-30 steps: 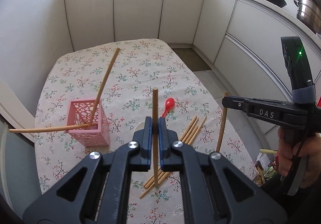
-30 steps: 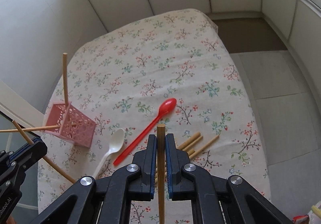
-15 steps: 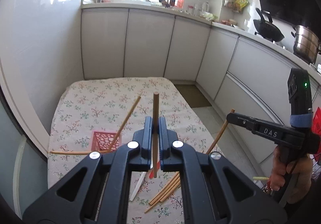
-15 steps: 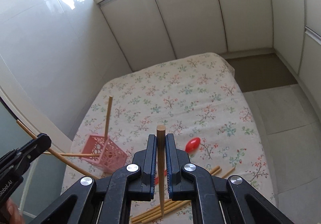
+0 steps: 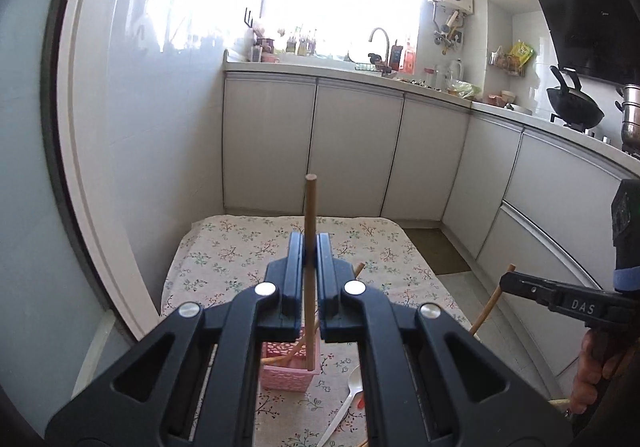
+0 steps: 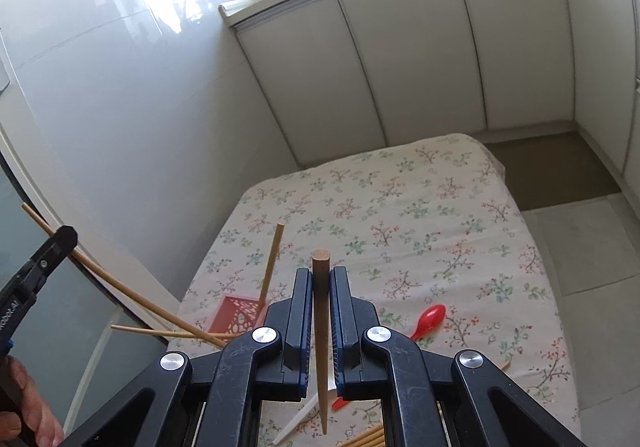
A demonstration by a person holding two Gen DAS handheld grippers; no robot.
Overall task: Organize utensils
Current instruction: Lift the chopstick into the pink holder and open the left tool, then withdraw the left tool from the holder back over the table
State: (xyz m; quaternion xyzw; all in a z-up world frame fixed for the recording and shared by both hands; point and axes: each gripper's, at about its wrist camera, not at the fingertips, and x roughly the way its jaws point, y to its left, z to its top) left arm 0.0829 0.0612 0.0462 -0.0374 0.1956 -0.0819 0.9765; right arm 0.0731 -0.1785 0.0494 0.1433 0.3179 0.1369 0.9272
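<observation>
Both grippers are loaded. Left gripper (image 5: 309,253) fingers are clamped on a chopstick (image 5: 310,207), upright, lower tip over the pink basket (image 5: 280,377) in the left view. Right gripper (image 6: 320,279) fingers are clamped on another chopstick (image 6: 321,327), above the white spoon (image 6: 296,423) and red spoon (image 6: 428,321) on the worktop (image 6: 400,207).

Risks:
- Basket is light and already holds two leaning sticks; a sideways nudge could tip it.
- Thin round sticks could pivot in the pads and miss the opening.
</observation>
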